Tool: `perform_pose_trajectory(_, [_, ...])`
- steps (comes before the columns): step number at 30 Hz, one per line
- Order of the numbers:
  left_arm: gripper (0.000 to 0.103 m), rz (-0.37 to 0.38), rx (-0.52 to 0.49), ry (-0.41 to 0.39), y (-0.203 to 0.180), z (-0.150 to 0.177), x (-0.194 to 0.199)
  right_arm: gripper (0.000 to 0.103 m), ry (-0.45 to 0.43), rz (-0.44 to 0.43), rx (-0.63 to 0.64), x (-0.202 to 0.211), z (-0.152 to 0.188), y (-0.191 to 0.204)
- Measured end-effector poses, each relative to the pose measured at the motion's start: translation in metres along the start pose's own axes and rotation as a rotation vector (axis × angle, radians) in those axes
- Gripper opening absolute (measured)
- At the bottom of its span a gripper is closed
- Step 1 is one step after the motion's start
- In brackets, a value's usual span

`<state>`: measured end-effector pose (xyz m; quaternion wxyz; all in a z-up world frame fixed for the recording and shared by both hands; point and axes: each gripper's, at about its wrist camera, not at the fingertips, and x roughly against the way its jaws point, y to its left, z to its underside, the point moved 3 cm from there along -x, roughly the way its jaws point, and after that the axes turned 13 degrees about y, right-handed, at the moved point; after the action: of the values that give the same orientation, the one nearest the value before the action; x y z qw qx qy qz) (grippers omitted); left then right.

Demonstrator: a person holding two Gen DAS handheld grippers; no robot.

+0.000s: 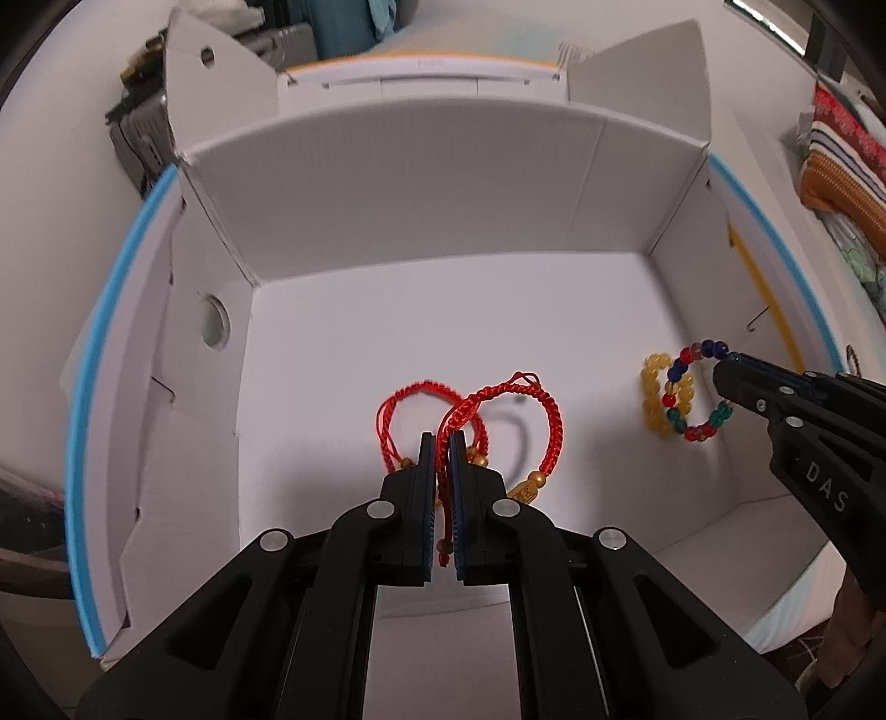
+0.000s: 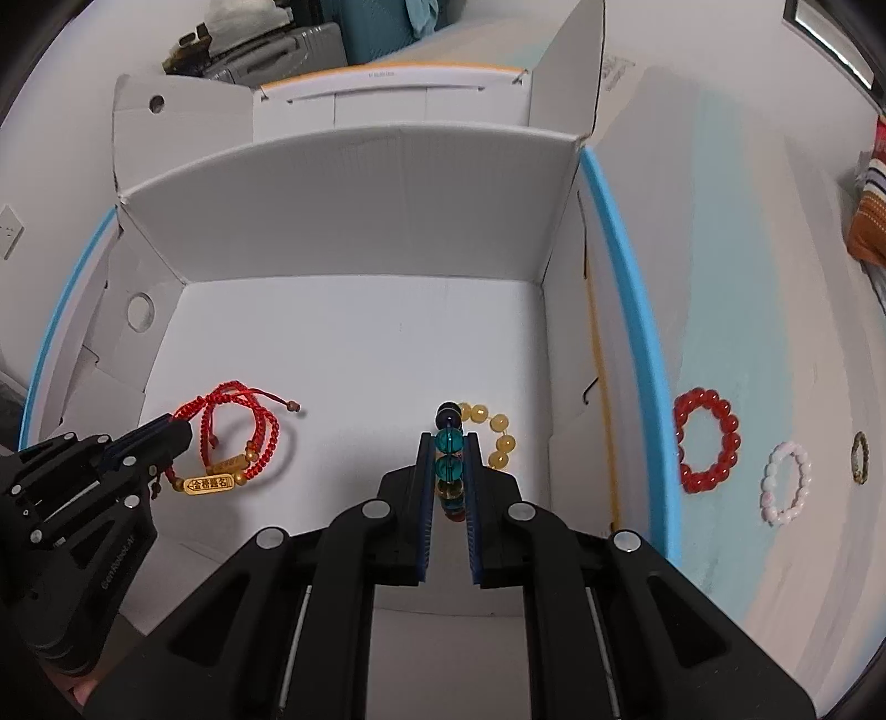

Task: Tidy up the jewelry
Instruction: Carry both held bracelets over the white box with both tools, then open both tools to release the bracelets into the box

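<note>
A white cardboard box [image 1: 421, 183] stands open below both grippers. My left gripper [image 1: 442, 443] is shut on a red braided cord bracelet [image 1: 545, 412] with a gold tag, held just above the box floor. A second red cord bracelet [image 1: 398, 404] lies under it. In the right wrist view the left gripper [image 2: 177, 429] sits over both red bracelets [image 2: 260, 437]. My right gripper [image 2: 448, 443] is shut on a multicoloured glass bead bracelet [image 2: 448, 468], also seen in the left wrist view [image 1: 700, 432]. A yellow bead bracelet [image 2: 498, 437] lies on the box floor beside it.
Outside the box, on the pale surface to the right, lie a red bead bracelet [image 2: 709, 446], a pink-white bead bracelet [image 2: 786, 484] and a small dark ring [image 2: 859, 457]. Striped fabric [image 1: 841, 160] lies at the far right. Suitcases [image 2: 266, 50] stand behind the box.
</note>
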<state>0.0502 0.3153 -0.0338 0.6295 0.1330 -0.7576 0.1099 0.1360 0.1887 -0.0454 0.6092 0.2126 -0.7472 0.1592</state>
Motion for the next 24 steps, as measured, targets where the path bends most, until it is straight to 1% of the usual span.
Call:
perform_pose_trajectory(4, [0.004,0.017,0.011,0.026,0.003,0.001,-0.005,0.009,0.017,-0.002,-0.004,-0.005,-0.001,0.001])
perform_pose_trajectory(10, [0.004,-0.005,0.013,0.026,0.003,0.002,-0.006,0.009,0.019,-0.005,-0.001,-0.008,-0.002,0.002])
perform_pose_trajectory(13, [0.006,-0.025,0.013,0.022,0.001,0.003,-0.003,0.01,0.008,0.001,-0.003,-0.006,0.0,0.002])
perform_pose_trajectory(14, [0.008,-0.034,0.01,0.017,0.0,0.004,-0.002,0.011,-0.001,0.001,-0.004,-0.003,0.001,0.002])
perform_pose_trajectory(18, [0.009,-0.045,0.003,0.009,-0.004,0.007,0.003,0.012,-0.028,-0.006,0.003,0.008,0.004,0.001])
perform_pose_trajectory(19, [0.01,-0.049,0.002,0.004,-0.005,0.007,0.005,0.019,-0.036,-0.013,0.003,0.011,0.005,0.001])
perform_pose_trajectory(20, [0.02,-0.059,0.006,-0.003,-0.005,0.009,0.008,0.028,-0.05,-0.024,0.003,0.017,0.006,0.002])
perform_pose_trajectory(21, [0.026,-0.063,0.01,-0.012,-0.005,0.01,0.011,0.033,-0.067,-0.038,0.003,0.023,0.008,0.001])
perform_pose_trajectory(22, [0.028,-0.064,0.011,-0.023,-0.006,0.012,0.014,0.042,-0.094,-0.055,-0.005,0.033,0.01,0.0])
perform_pose_trajectory(23, [0.033,-0.061,0.012,-0.036,-0.007,0.014,0.019,0.049,-0.113,-0.059,-0.012,0.04,0.012,-0.003])
perform_pose_trajectory(24, [0.04,-0.058,0.012,-0.046,-0.009,0.016,0.023,0.052,-0.136,-0.059,-0.021,0.049,0.013,-0.005])
